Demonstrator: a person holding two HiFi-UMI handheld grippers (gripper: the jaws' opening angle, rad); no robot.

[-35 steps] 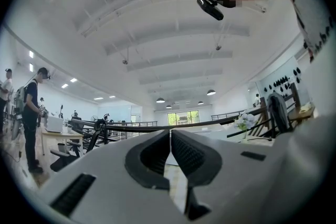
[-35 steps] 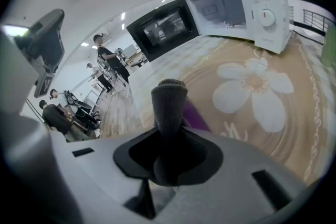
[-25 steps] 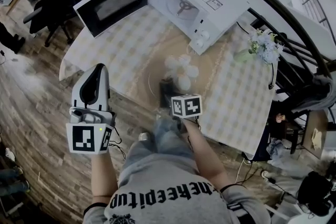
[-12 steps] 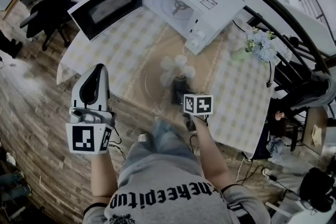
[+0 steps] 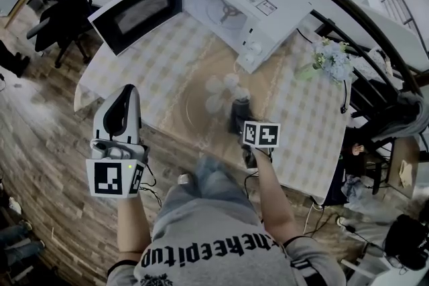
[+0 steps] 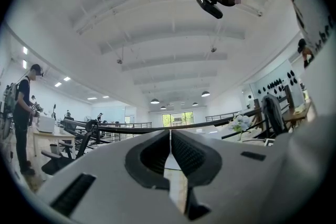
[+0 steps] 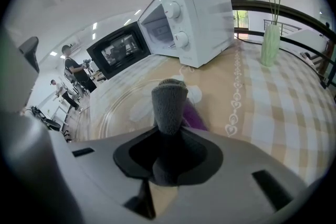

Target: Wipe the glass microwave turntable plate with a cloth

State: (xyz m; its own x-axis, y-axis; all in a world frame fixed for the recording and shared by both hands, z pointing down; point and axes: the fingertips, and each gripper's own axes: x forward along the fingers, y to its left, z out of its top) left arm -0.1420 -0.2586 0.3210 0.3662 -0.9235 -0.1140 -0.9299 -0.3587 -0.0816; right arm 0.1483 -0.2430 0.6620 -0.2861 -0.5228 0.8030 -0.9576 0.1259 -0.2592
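Observation:
The clear glass turntable plate (image 5: 201,100) (image 7: 126,107) lies flat on the checked tablecloth in front of the microwave. My right gripper (image 5: 239,112) (image 7: 169,128) is shut on a folded grey cloth (image 7: 169,105), which sticks out past the jaws over the plate's right edge. A purple layer of the cloth shows beside it. My left gripper (image 5: 120,110) (image 6: 170,152) is held off the table's near-left edge, over the floor, shut with nothing between its jaws.
A white microwave (image 5: 248,0) (image 7: 197,18) stands at the back with its door (image 5: 137,10) swung wide open to the left. A vase of flowers (image 5: 328,60) (image 7: 270,42) sits at the right. Office chairs (image 5: 64,17) stand left of the table; people stand in the distance.
My right gripper has carried the cloth to the right across the plate, from its middle to its right edge. The left gripper has stayed where it was.

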